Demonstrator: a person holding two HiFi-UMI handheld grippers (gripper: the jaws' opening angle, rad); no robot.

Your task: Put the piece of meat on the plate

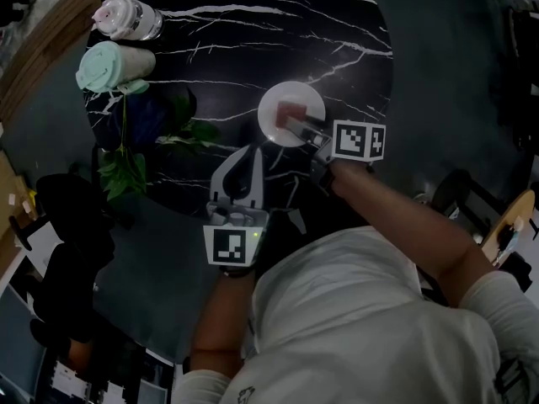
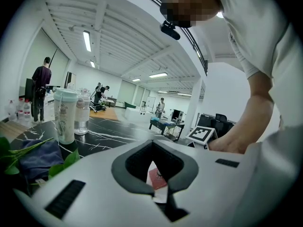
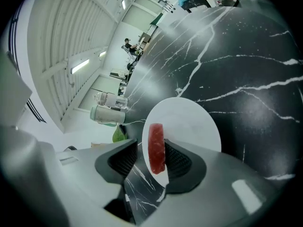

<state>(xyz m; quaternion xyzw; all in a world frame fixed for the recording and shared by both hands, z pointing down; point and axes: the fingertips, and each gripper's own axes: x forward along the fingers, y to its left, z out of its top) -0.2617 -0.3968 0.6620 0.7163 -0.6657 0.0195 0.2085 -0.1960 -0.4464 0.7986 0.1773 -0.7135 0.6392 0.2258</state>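
A red piece of meat [image 1: 294,112] [image 3: 156,148] stands on edge over the near rim of a small white plate [image 1: 276,108] [image 3: 191,119] on the black marble table [image 1: 253,40]. My right gripper [image 1: 303,130] [image 3: 150,159] straddles the meat with its jaws apart: the meat leans against the right pad, and a clear gap shows at the left pad. My left gripper [image 1: 253,153] [image 2: 158,189] rests low near the table's front edge, left of the plate, with its tips together and nothing held. Between its pads the left gripper view shows the meat [image 2: 156,178].
A clear bottle [image 1: 126,17] and a mint tumbler [image 1: 109,64] stand at the table's far left. A dark blue cloth [image 1: 156,112] and green leaves [image 1: 126,162] lie on the left side. The table's round edge curves close below both grippers. People stand in the room beyond.
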